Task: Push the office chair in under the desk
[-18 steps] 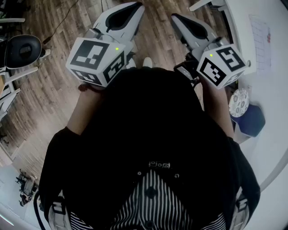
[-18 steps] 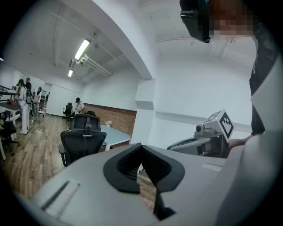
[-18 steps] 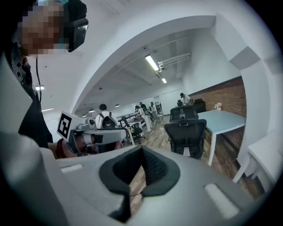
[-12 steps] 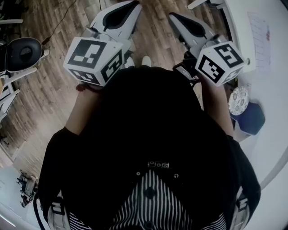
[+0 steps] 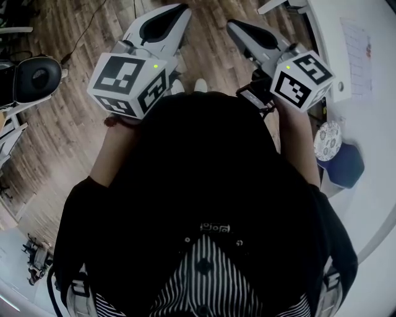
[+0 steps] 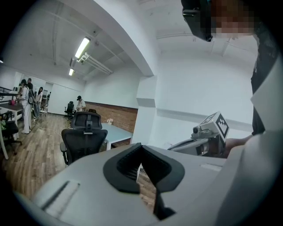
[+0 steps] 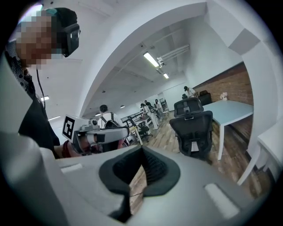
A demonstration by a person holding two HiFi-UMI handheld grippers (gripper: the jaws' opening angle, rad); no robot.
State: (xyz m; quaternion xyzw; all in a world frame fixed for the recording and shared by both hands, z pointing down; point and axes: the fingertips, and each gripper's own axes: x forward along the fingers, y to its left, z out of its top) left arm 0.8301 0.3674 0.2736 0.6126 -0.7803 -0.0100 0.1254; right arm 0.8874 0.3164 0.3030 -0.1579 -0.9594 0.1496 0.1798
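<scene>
Since a moment earlier, both tools had edged slightly forward from the person's chest. The left hand-held gripper [image 5: 174, 16] and the right hand-held gripper [image 5: 240, 31] each had their jaws pressed together on nothing. They were held side by side above the wooden floor [image 5: 210, 37] and touched no furniture. The office chair [image 7: 192, 129] stood well ahead, beside the pale worktop [image 7: 232, 108] and not tucked under it. To my eye the risks lay in the push itself. The closed tips were narrow and could slide off the backrest. An off-centre shove could swing the chair round, and its armrests might catch the pale worktop's edge. People [image 7: 148, 110] stood further down the room.
</scene>
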